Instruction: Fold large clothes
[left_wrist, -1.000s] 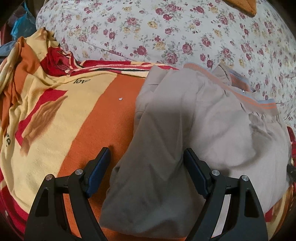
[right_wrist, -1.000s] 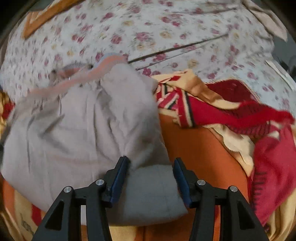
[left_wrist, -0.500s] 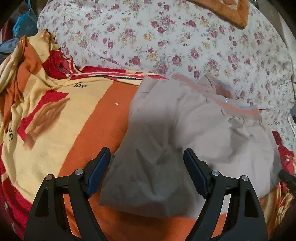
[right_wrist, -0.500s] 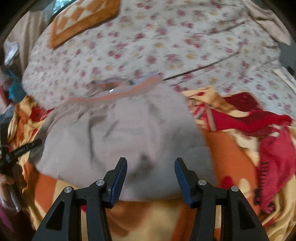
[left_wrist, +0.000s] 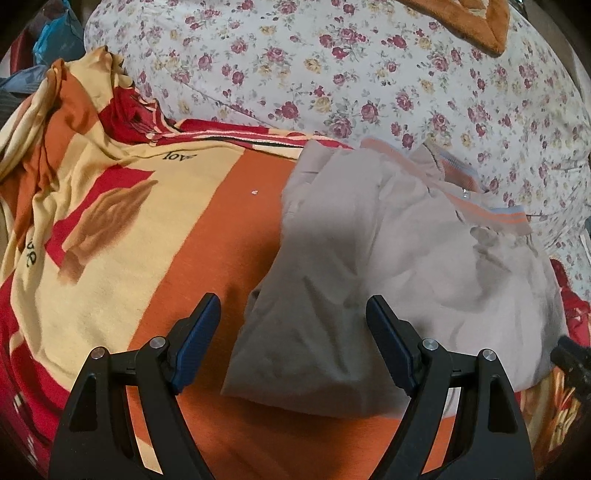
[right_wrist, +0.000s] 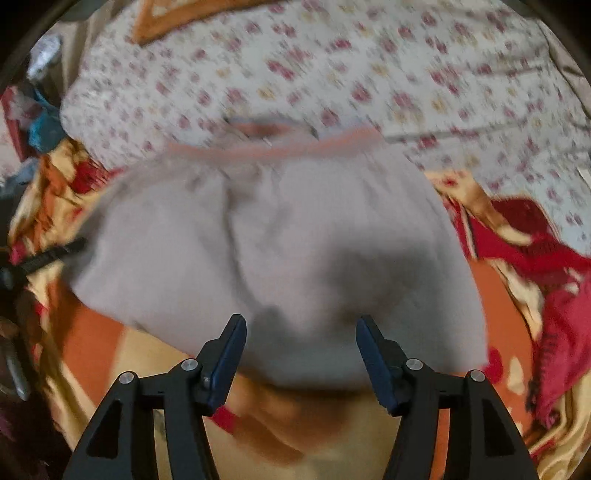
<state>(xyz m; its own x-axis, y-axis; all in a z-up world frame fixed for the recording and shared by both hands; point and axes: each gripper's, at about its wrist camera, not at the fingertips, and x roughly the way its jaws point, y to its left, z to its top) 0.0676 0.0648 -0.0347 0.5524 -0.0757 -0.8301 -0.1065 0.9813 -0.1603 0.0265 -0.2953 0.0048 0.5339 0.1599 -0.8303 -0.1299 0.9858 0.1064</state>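
A grey garment (left_wrist: 399, 273) with an orange and blue striped waistband lies folded into a bundle on the orange, yellow and red blanket (left_wrist: 147, 236). It also shows in the right wrist view (right_wrist: 280, 243), blurred. My left gripper (left_wrist: 293, 332) is open and empty, hovering over the garment's near left edge. My right gripper (right_wrist: 301, 349) is open and empty, over the garment's near edge. The tip of the right gripper shows at the left wrist view's right edge (left_wrist: 570, 360).
A floral sheet (left_wrist: 369, 74) covers the bed behind the blanket. An orange cushion (left_wrist: 469, 18) lies at the far back. Blue and dark clutter (left_wrist: 51, 33) sits at the far left. The blanket bunches in red folds (right_wrist: 535, 251) right of the garment.
Both grippers have pulled back from the garment, leaving it lying on the blanket. The right gripper has swung left and is still moving; its view is blurred.
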